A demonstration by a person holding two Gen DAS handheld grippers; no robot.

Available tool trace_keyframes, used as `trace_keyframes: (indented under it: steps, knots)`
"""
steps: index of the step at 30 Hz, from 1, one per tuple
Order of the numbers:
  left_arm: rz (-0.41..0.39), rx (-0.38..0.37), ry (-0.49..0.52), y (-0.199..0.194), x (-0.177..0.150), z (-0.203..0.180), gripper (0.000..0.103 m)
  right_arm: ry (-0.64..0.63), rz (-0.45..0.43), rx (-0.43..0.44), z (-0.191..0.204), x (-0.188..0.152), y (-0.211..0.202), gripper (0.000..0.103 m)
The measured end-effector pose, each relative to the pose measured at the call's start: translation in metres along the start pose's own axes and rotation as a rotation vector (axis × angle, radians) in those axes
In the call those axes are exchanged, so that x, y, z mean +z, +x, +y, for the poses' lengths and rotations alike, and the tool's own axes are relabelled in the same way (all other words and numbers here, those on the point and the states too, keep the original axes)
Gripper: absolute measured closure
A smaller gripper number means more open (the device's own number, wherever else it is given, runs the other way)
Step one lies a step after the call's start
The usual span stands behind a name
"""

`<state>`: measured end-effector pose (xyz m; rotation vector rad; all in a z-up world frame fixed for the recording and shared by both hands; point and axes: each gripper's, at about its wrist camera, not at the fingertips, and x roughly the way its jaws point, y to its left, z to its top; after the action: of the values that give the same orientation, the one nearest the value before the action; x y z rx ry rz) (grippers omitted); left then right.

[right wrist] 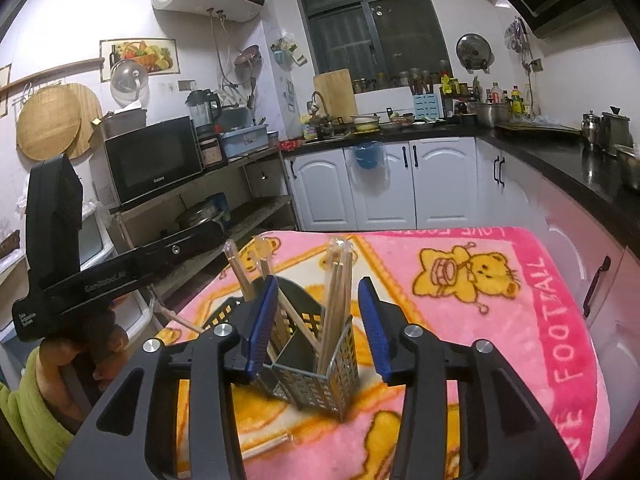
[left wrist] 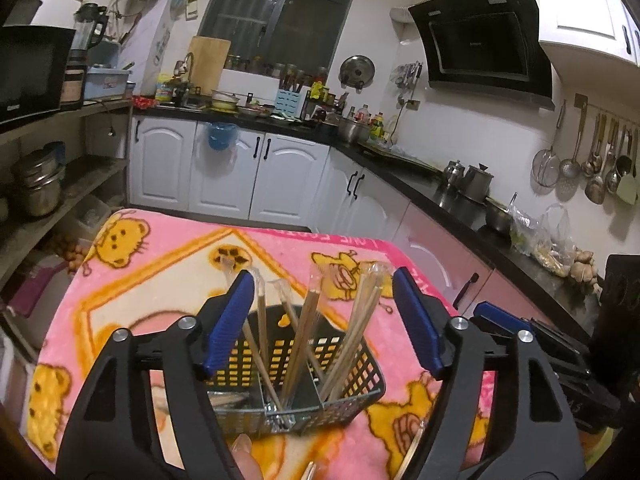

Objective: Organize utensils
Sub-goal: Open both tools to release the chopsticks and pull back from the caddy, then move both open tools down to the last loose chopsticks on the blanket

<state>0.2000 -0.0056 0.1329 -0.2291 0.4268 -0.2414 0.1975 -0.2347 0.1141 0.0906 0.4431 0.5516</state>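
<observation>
Chopsticks [left wrist: 304, 332], wrapped in clear sleeves, stand upright and leaning in a black mesh utensil caddy [left wrist: 352, 376] that sits on a pink cartoon-bear blanket [left wrist: 160, 280] covering the tabletop. In the left wrist view the caddy is in the lower middle of the frame, with a metal divider splitting it into compartments. One bundle of pale chopsticks [left wrist: 360, 320] leans toward the right in the right-hand compartment; darker pairs stand in the middle and left.

The left tool [left wrist: 324, 320] frames the caddy, its blue-padded jaws standing wide apart on either side of the chopstick tops, pressing on nothing. A fingertip [left wrist: 244, 448] shows at the bottom edge of that view, and part of the right tool appears at the right edge.

In the right wrist view the caddy [right wrist: 316, 376] sits in the lower middle of the frame, seen corner-on. The right tool [right wrist: 318, 324] has its jaws apart too, one pad on each side of the caddy's upper part, with the pale bundle [right wrist: 336, 304] rising between them but untouched. Loose chopsticks [right wrist: 268, 444] lie flat on the blanket at the lower left of the caddy. At the left of this view, a hand [right wrist: 108, 344] in a green sleeve [right wrist: 32, 408] holds the left tool's black body.

Behind is a kitchen with white cabinets [left wrist: 224, 172], a dark window and a microwave [right wrist: 156, 160].
</observation>
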Motion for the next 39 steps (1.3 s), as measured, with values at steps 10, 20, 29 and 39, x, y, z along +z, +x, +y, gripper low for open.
trace_keyframes:
  steps: [10,20,29,39]
  knots:
    - [0.02,0.005,-0.002,-0.012,-0.015,0.0,0.018,0.023,0.009,-0.012,-0.01,-0.016,-0.011,0.044]
    - [0.039,0.005,0.012,-0.025,-0.031,-0.002,0.012,0.028,0.031,-0.024,-0.015,-0.032,-0.023,0.037]
    - [0.075,0.0,0.014,-0.032,-0.052,-0.002,0.011,0.033,0.069,-0.033,-0.017,-0.049,-0.028,0.036]
    - [0.141,-0.007,0.04,-0.033,-0.08,-0.007,0.011,0.047,0.104,-0.057,-0.022,-0.067,-0.034,0.036]
